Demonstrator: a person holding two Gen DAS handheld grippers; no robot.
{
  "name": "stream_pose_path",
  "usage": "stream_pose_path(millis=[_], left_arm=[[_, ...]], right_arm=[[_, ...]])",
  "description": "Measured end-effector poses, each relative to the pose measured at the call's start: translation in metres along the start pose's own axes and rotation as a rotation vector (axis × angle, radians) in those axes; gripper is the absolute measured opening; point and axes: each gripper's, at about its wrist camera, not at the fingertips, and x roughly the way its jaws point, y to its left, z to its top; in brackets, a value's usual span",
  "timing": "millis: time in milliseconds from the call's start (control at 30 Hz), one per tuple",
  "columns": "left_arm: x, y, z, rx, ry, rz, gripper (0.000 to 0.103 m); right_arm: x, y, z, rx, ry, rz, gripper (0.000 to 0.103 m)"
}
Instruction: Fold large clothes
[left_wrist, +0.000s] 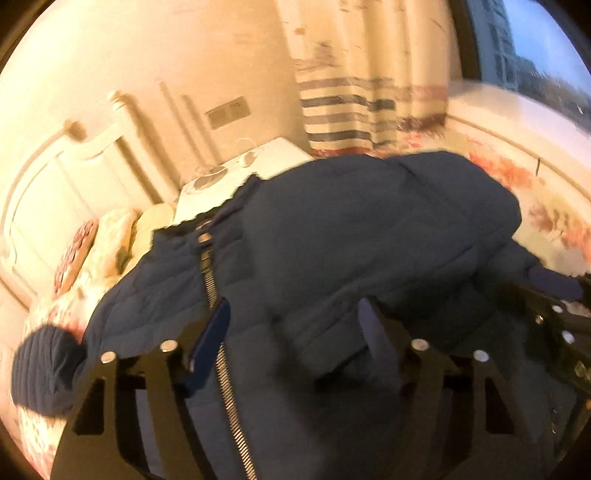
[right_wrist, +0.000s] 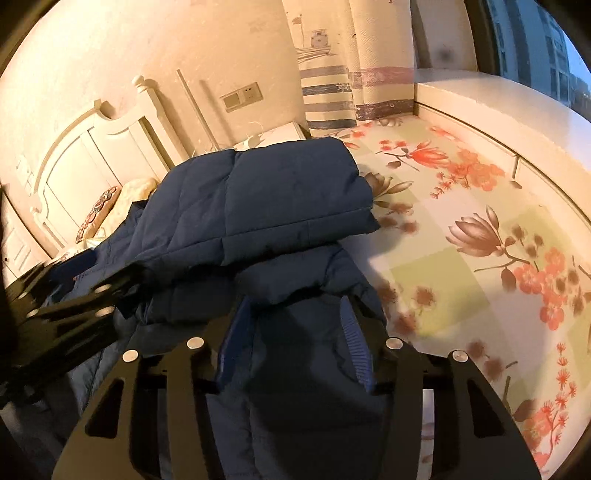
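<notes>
A dark blue puffy jacket (left_wrist: 369, 221) lies on the bed, partly folded, its upper part doubled over the rest (right_wrist: 258, 195). Its zipper (left_wrist: 210, 280) runs past my left gripper's left finger, and a knit cuff (left_wrist: 40, 365) sticks out at the far left. My left gripper (left_wrist: 293, 332) is low over the jacket, jaws apart with padded fabric between them. My right gripper (right_wrist: 295, 332) straddles a fold at the jacket's near edge, jaws apart around the fabric. Each gripper shows in the other's view: the right gripper (left_wrist: 554, 325) and the left gripper (right_wrist: 74, 302).
The floral bedsheet (right_wrist: 461, 221) spreads to the right of the jacket. A white headboard (right_wrist: 85, 155) and pillows (left_wrist: 110, 240) are at the far left, a white nightstand (left_wrist: 266, 158) behind. A striped curtain (right_wrist: 332, 92) and a window sill (right_wrist: 498, 103) border the bed's far side.
</notes>
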Motion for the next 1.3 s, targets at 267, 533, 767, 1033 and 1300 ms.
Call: stream_pose_path(millis=[267, 533, 767, 1033, 1300], left_arm=[[-0.011, 0.034, -0.016, -0.187, -0.047, -0.187, 0.009], [-0.021, 0.137, -0.09, -0.667, 0.009, -0.419, 0.016], [-0.085, 0.069, -0.058, -0.214, -0.239, -0.108, 0.089], [-0.005, 0.002, -0.026, 0.176, 0.005, -0.229, 0.048], [-0.045, 0.141, -0.053, -0.563, -0.221, -0.557, 0.013]], right_arm=[[0.0, 0.002, -0.002, 0.0, 0.006, 0.004, 0.049], [0.0, 0.001, -0.003, 0.011, 0.0, 0.02, 0.05], [0.001, -0.001, -0.003, 0.024, 0.0, 0.032, 0.051], [0.001, -0.001, -0.003, 0.029, -0.002, 0.034, 0.051], [0.001, -0.002, -0.003, 0.032, -0.001, 0.044, 0.053]])
